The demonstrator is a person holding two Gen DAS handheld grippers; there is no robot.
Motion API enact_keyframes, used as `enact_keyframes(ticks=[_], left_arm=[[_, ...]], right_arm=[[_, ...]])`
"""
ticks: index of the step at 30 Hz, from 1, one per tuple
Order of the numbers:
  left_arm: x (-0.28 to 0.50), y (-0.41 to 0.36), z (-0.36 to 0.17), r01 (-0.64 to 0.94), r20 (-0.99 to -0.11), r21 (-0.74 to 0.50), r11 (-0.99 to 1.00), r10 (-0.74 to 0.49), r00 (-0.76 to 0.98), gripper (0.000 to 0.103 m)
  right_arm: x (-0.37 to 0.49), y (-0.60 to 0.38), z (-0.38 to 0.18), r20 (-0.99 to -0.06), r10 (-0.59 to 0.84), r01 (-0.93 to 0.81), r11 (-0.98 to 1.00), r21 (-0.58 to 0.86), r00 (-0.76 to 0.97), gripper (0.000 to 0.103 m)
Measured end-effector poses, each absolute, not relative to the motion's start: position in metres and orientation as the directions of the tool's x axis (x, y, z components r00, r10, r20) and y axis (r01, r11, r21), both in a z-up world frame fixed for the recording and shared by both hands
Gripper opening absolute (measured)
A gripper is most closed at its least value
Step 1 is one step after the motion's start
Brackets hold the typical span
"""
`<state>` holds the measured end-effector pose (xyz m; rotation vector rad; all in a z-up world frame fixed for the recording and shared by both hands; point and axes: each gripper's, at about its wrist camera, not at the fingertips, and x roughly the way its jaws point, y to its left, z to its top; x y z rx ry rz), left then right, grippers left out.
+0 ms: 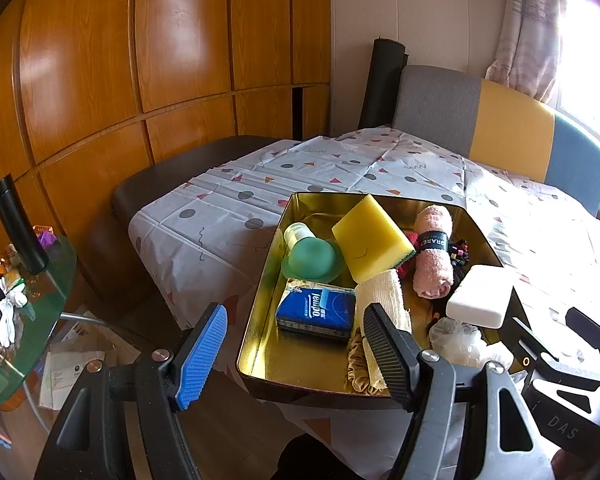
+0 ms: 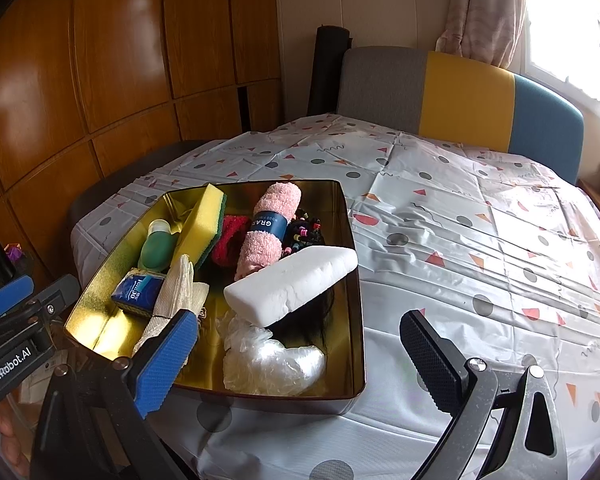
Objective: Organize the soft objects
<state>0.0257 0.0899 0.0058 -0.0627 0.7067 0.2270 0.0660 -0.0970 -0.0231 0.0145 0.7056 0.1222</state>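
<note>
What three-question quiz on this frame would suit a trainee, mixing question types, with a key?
1. True or false: the white block lies on the tablecloth outside the tin.
2. Which thing wears a dark paper band? A) yellow sponge B) pink towel C) tissue pack
3. Fill in: both the left gripper and the right gripper are ____ and hold nothing.

Key
1. False; it rests in the tin, on top of other things.
2. B
3. open
</note>
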Motion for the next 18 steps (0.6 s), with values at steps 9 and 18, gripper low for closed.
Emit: enact_keyframes(ticks=[9,18], left_arm=[[0.0253,0.0910,0.0046,-0.230,-0.649,0.020,0.973,0.187,0.738,0.072],[0.0249,0.0900,0.0036,-0.224,-0.654,0.020,0.974,0.183,0.734,0.072]], right_arm=[[0.0659,-0.0969,-0.0235,-0.647,0.117,-0.106,0.993,0.055,0.753,0.102],[0.0654,-0.0973,-0.0249,-0.649,0.116,-0.107,0.993,0.054,0.752,0.102]])
